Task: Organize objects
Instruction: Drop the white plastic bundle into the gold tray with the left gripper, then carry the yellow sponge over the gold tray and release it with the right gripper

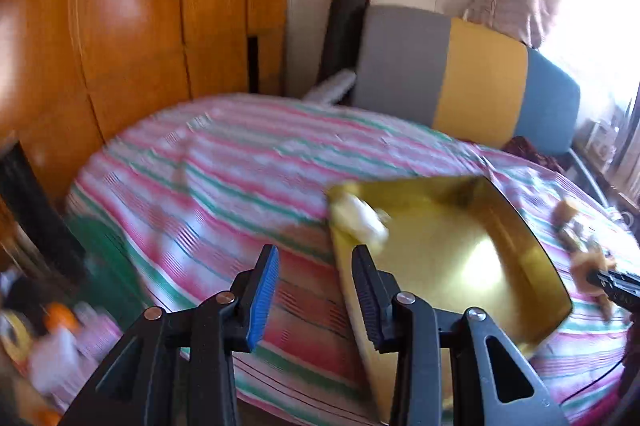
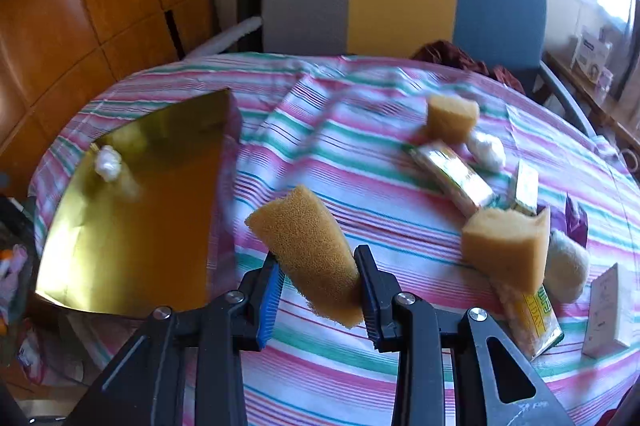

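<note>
Right gripper [image 2: 320,290] clamps sponge [image 2: 308,250]; packet [image 2: 536,318] lettering unreadable

Tray [image 2: 132,226] looked like gold metal, glossy and mirror-smooth, with bright glare patches. Held sponge [image 2: 308,250] was tan foam, matt, coarse open pores; the two far sponges [image 2: 452,116] looked the same. White wads in the tray [image 2: 107,162] and on the right [image 2: 566,266] looked soft, fluffy, cotton-like. Tablecloth [image 2: 360,162] was striped woven cloth, matt, slightly creased. Packets [image 2: 452,174] had shiny foil-like wrap. Small white box [image 2: 608,310] looked like matt card. Gripper fingers [image 1: 262,292] were black matt plastic with ribbed pads, one blue. Wardrobe [image 1: 132,14] was orange wood, glossy varnish. Cushion [image 1: 472,74] was matt fabric.
</note>
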### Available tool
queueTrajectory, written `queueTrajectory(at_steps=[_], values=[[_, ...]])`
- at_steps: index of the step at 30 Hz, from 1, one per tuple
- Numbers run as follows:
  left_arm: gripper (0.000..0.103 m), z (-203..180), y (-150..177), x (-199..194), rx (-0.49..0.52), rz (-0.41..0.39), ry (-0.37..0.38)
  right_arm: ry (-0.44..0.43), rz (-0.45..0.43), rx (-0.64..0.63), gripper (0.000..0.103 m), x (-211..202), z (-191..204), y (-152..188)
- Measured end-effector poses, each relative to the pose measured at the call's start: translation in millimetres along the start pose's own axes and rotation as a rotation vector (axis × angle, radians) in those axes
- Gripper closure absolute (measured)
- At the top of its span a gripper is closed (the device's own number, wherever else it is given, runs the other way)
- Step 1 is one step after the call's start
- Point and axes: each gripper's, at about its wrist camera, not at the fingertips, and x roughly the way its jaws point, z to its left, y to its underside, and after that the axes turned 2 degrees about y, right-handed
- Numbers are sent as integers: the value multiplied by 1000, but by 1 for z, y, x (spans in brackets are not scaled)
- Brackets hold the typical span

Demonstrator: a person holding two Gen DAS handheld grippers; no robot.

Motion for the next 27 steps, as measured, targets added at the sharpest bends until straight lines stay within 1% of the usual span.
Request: queueTrajectory(at_steps=[2,4,6,9,11,14,17,20,24,26,27], values=[[65,-13,13,6,-10,26,27,-21,-15,-20,67,-8,13,-4],[65,-29,24,7,6,41,43,-57,-22,-40,68,-14,28,-9],[65,-42,28,5,13,32,31,-102,-29,-72,67,-20,49,-15],[65,-46,28,-3,1,8,12,-187,-19,-114,67,-20,82,-25],[65,-42,24,-4,-4,-4,-3,-245,8,-142,67,-12,103,-32],[65,-35,23,-6,-14,-5,-27,-301,53,-201,67,4,142,-40],[65,-26,25,-3,-41,6,-34,-323,97,-242,67,24,176,-46],[65,-13,27,0,-85,12,-54,-327,134,-262,67,45,205,-55],[65,8,30,6,-153,30,-85,-294,162,-316,66,71,252,-65],[65,16,31,8,-171,37,-92,-259,175,-340,65,83,268,-65],[65,19,31,10,-180,39,-98,-259,186,-348,63,88,275,-64]])
